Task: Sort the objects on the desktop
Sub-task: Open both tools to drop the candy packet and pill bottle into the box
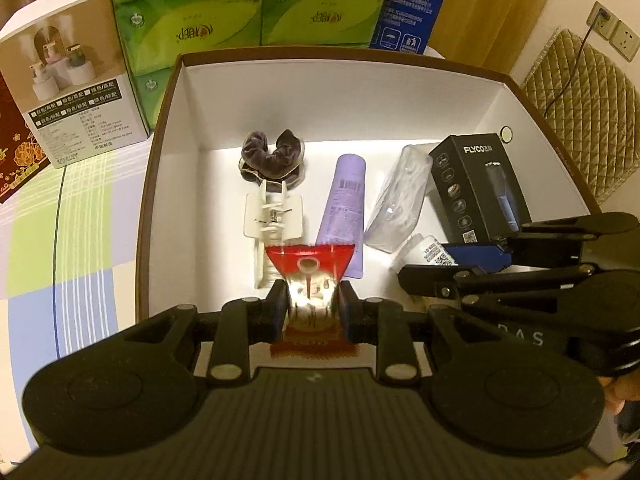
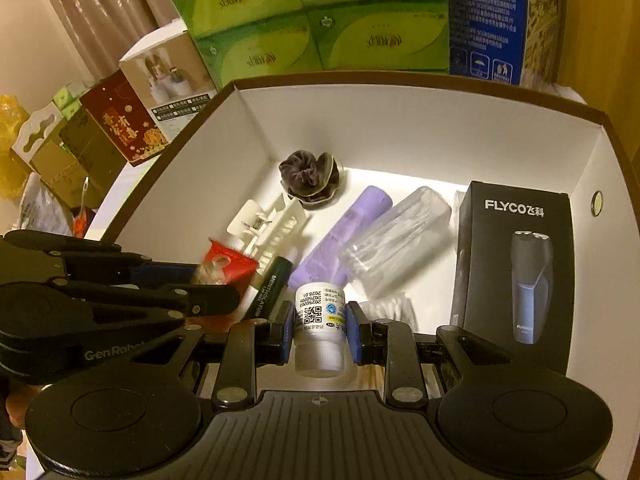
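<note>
the left hand-held gripper (image 1: 313, 307) is clenched on a red packet (image 1: 310, 264), its pads pressing the packet's two sides; the packet hangs over the near part of the open box (image 1: 160, 128), above the white clip holder (image 1: 273, 216). the right hand-held gripper (image 2: 318, 330) grasps a small white bottle (image 2: 320, 320) by its body, cap toward the camera, label with a square code facing up, also over the near part of the box. in the left view the right hand-held gripper comes in from the right edge with the bottle at its tip, just beside the black flyco carton (image 1: 478, 188).

inside the box, on its white floor: a dark scrunchie (image 1: 272, 156) toward the back, the clip holder in front of it, a purple tube (image 1: 344, 208) lying lengthwise in the middle, a clear plastic case (image 1: 400, 196) to its right, and the flyco carton against the right wall. in the right view a dark green lip-balm stick (image 2: 268, 288) lies between the packet and the tube, and a pack of cotton swabs (image 2: 390, 306) lies just right of the bottle.

behind the box stand green tissue packs (image 1: 248, 4) and a blue carton (image 1: 416, 0); to the left, on the checked surface (image 1: 68, 240), a white product box (image 1: 76, 80) and a dark red box (image 1: 16, 152).
</note>
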Demonstrator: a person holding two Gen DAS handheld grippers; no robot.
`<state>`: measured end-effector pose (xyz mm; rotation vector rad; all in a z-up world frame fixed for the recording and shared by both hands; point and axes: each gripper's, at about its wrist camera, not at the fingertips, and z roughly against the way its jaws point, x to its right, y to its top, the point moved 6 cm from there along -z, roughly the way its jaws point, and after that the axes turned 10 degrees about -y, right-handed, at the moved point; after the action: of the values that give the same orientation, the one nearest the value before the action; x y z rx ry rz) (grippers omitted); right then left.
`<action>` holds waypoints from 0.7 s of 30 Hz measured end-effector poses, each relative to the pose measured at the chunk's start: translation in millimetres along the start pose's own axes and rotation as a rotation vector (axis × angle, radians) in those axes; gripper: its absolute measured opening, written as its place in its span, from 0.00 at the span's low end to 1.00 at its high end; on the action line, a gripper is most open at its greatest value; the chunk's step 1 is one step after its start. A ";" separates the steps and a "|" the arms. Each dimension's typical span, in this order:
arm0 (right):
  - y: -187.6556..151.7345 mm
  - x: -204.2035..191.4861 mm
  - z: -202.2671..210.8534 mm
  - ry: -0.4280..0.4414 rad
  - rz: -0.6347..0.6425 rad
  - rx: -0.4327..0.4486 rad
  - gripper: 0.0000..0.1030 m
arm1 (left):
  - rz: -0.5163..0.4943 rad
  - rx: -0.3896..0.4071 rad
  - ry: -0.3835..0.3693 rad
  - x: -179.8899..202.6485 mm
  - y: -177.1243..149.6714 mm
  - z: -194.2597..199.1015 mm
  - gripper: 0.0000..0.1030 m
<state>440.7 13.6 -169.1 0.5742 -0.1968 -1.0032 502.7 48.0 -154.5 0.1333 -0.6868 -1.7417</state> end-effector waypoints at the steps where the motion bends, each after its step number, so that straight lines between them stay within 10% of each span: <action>1: 0.2 0.3 -0.6 0.004 -0.005 0.000 0.24 | 0.005 0.003 -0.001 -1.1 0.1 0.4 0.21; 15: 5.9 1.5 15.8 0.020 -0.016 0.063 0.26 | 0.000 0.051 -0.002 4.3 2.2 21.3 0.49; 21: 0.6 9.4 44.7 -0.025 -0.019 0.129 0.55 | 0.008 0.079 0.002 9.9 -2.5 37.0 0.65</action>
<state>427.8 -10.3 -132.3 0.6821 -0.2805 -1.0218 481.6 53.1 -122.9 0.1871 -0.7540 -1.7069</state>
